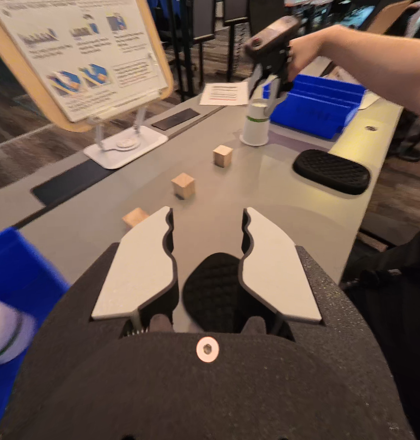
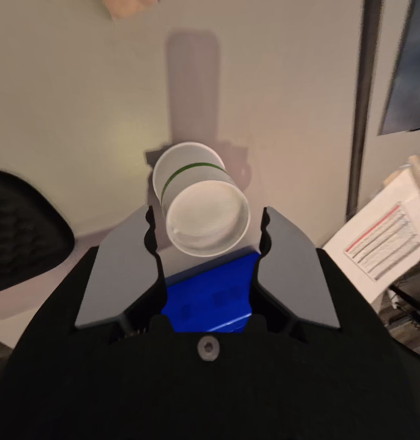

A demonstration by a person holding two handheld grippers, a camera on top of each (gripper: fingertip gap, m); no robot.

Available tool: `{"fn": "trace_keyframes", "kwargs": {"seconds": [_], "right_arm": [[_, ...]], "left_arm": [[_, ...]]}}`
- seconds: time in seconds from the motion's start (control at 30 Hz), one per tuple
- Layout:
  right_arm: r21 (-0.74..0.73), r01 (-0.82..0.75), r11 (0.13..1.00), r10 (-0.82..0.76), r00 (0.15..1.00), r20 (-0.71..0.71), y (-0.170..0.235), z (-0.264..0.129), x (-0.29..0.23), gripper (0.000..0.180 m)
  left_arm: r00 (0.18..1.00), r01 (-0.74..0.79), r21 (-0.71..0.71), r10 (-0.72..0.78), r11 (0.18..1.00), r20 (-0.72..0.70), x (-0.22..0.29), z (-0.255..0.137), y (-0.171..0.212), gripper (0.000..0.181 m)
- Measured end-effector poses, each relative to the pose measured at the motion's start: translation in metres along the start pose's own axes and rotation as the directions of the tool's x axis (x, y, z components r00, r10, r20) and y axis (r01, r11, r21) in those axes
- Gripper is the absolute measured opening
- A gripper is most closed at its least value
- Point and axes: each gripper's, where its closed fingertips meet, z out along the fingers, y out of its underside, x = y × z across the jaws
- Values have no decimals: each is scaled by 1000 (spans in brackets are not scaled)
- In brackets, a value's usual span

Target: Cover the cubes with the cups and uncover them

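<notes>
So the right claw (image 2: 207, 228) is hanging over the upside-down white cup (image 2: 199, 202) with the green stripe, jaws spread wide, gripping nothing yet. The cup is sitting mouth-down on the table (image 1: 263, 190), right beside the blue bin (image 1: 323, 107). My take: to do this bit well, the claw needs to be dropping so both fingers are straddling the cup's upper wall evenly, then squeezing gently, since a paper cup is probably going to crush or skid if pinched off-centre.

The left claw (image 1: 207, 228) is hovering low over the near end of the table, also wide open and empty. Three wooden cubes are lying in a loose diagonal row, all uncovered: far cube (image 1: 222, 156), middle cube (image 1: 183, 185), and near cube (image 1: 135, 217), half hidden behind the left finger.

Stuff in the way: the blue bin is crowding the cup's far side, so the lift path should be going toward the cubes. There's a black pad (image 1: 331, 171) off to the right, and a sign stand (image 1: 125, 145) and a paper sheet (image 1: 224, 93) further back, none blocking. Another blue bin (image 1: 20, 273) is sitting at the left edge.
</notes>
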Motion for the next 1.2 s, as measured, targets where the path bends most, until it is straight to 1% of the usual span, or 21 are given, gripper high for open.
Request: {"fn": "trace_keyframes", "kwargs": {"seconds": [0.03,0.07,0.1,0.13,0.2,0.23,0.3,0.37,0.43,0.5,0.57,0.63,0.7,0.77,0.93,1.2], "right_arm": [[36,6,999,-5,1000,-30,-4,-10,2,88],[68,13,998,-8,998,-62,-8,-21,4,89],[102,20,995,-10,995,-96,-12,-34,5,90],[148,29,989,-10,991,-132,-17,-47,5,90],[263,45,964,2,984,-177,-30,-76,-2,89],[316,49,948,11,983,-185,-36,-88,-8,89],[396,65,916,16,980,-198,-46,-105,-24,89],[443,89,892,3,979,-204,-51,-112,-43,89],[456,116,883,-22,979,-205,-53,-111,-64,88],[447,143,883,-48,975,-217,-52,-106,-81,86],[435,155,887,-63,974,-218,-48,-102,-96,85],[429,160,889,-70,973,-218,-44,-100,-107,84],[418,151,896,-65,975,-212,-38,-99,-112,83],[408,140,902,-57,976,-210,-31,-97,-114,82],[409,109,906,-33,982,-188,-24,-92,-112,81],[383,118,916,-57,984,-167,-24,-81,-118,80]], "left_arm": [[1000,-1,-12,2,1000,28,-14,-10,-6,54],[999,7,-34,-5,999,41,-28,-20,-10,50],[999,15,-67,-12,998,53,-42,-29,-13,44],[997,16,-105,-8,994,78,-59,-36,-14,44],[987,-16,-204,47,979,152,-100,-43,-10,44],[979,-44,-281,97,959,178,-122,-44,-1,43],[962,-85,-457,192,885,193,-160,-41,27,43],[959,-84,-587,226,805,172,-189,-35,55,41],[954,-64,-673,244,737,176,-214,-31,78,38],[952,-48,-728,253,684,175,-233,-27,96,29],[953,-37,-759,252,650,169,-244,-25,109,25],[954,-24,-772,244,635,171,-252,-24,115,23],[963,-4,-769,210,639,169,-253,-22,118,22],[966,0,-767,198,641,165,-254,-21,119,13],[976,18,-762,153,647,153,-250,-20,121,3],[974,43,-760,141,648,175,-253,-24,120,3]]}}
